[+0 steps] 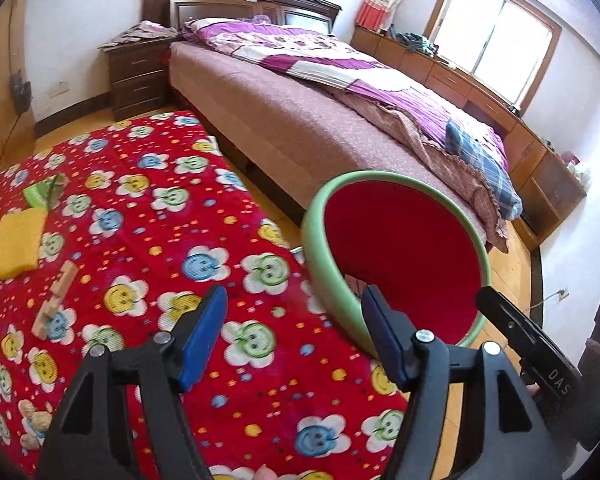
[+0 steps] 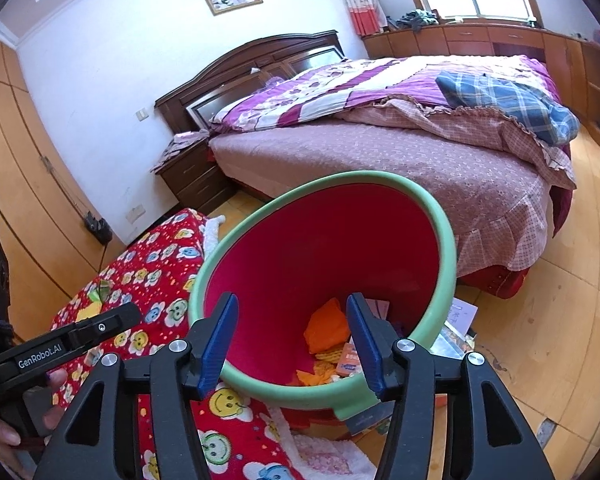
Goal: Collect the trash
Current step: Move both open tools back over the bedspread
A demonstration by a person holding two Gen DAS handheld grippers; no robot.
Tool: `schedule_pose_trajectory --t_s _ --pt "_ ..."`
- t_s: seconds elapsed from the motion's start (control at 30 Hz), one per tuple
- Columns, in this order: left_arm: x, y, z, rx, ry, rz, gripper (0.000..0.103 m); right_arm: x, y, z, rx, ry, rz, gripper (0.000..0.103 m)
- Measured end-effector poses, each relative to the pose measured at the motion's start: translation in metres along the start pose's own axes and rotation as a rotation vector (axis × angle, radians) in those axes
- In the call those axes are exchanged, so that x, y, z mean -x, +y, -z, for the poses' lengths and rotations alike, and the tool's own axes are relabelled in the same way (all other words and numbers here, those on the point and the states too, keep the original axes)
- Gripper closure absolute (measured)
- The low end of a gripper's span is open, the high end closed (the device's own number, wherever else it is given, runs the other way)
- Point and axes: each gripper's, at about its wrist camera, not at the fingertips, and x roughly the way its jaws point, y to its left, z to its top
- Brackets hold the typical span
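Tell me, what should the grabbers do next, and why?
Probably swing the left gripper toward the wooden clothespin on the flowery blanket. Both grippers look open and empty, the right gripper sits over the red bin that already holds scraps, and the clothespin and yellow sponge lie on the blanket, uncollected.

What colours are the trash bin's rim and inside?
The bin has a pale green rim and a red inside, clearest in the right wrist view.

Black gripper frames, blue fingers (image 1: pixel 204 336), silver screws, "GenRobot.AI" lettering.
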Motion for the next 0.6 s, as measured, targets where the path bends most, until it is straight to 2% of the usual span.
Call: schedule_pose_trajectory --t_s 0.23,0.4,0.6 --pt "0.016 0.028 0.003 0.062 -0.008 -0.015 0.034 -0.002 0.017 0.003 0.032 0.015 -0.010 0.044" --pt "0.030 0.049 0.004 0.091 -0.021 -0.038 0.034 -0.003 0.030 0.005 0.047 0.019 -0.022 0.034" --pt "0.048 0.076 0.005 0.122 -0.051 -0.086 0.034 -0.005 0.046 0.006 0.069 0.030 -0.047 0.034"
